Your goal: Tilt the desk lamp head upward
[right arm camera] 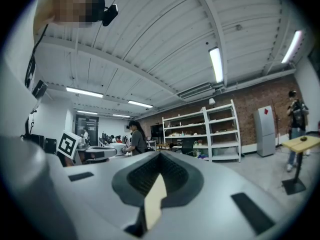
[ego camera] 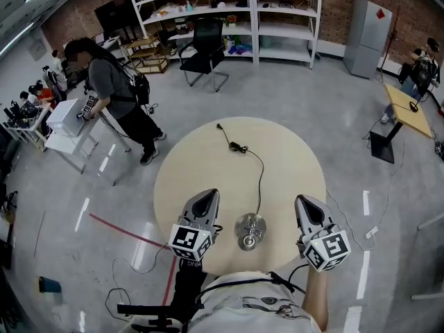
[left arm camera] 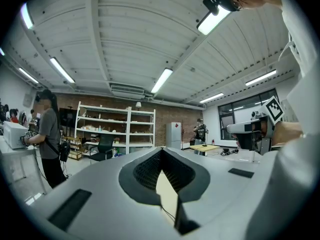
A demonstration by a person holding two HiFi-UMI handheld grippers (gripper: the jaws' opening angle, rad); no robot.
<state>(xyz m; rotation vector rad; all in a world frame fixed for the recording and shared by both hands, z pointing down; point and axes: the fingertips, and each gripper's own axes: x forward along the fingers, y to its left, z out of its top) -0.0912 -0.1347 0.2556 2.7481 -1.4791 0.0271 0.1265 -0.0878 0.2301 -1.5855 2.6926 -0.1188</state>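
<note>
Holding our left gripper [ego camera: 207, 195] level over the round table [ego camera: 291, 158], jaws pressed together on nothing, we see the desk lamp [ego camera: 250, 231] standing between it and our right gripper [ego camera: 306, 200], likewise closed and empty, touching neither.

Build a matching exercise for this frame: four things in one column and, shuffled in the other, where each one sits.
Things
1. desk lamp
2. cord plug
3. black chair
4. grey cabinet

Places
A. in front of the white shelves
B. by the brick wall, at the head view's upper right
C. near the round table's near edge, between the left gripper and the right gripper
D. on the table's far part

Pairs: 1-C, 2-D, 3-A, 4-B
</note>
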